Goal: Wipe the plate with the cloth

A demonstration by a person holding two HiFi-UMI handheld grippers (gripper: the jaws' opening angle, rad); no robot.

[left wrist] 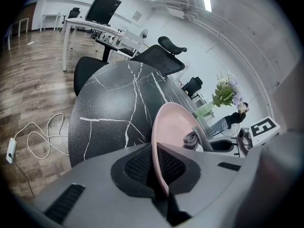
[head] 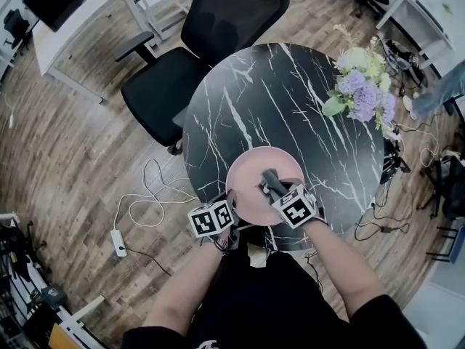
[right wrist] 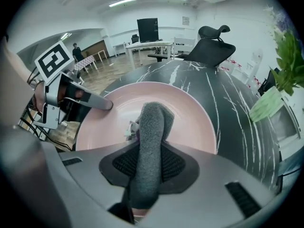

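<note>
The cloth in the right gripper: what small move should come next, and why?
Probably sweep the cloth across the pink plate. The right gripper is shut on it over the plate's middle, and the left gripper clamps the rim, steadying it.

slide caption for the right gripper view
Right claw holds grey cloth over pink plate; left claw clamps it.
</note>
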